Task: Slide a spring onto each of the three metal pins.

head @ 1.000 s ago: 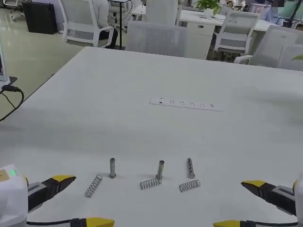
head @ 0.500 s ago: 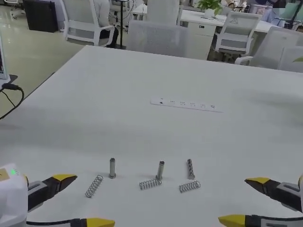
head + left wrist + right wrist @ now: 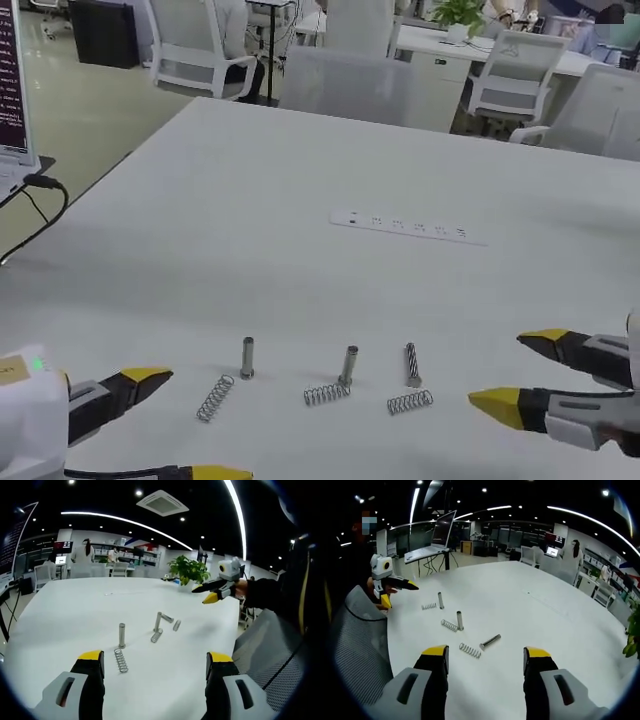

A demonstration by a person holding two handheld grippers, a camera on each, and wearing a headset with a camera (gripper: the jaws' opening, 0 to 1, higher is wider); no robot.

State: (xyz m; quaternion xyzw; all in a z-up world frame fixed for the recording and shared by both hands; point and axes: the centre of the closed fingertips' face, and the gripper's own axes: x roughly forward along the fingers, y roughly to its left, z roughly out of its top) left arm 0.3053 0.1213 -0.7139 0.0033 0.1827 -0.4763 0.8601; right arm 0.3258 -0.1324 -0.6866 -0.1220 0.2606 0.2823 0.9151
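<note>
A wide white table in an open office carries the work. White chairs stand at its far side and a power strip lies flat across its middle.

The left gripper hovers over the near left part of the table, its yellow-tipped jaws wide apart and empty. The right gripper hangs over the near right part, spread just as wide and holding nothing.

Three metal pins sit in a row between them. The left pin stands upright, and the left spring lies loose just in front of it, on the left gripper's side. The middle pin is upright too, and the middle spring lies with one end just beside its foot. The right pin looks laid over on its side in the right gripper view, with the right spring just beside it. All three springs lie on the table, off the pins.
</note>
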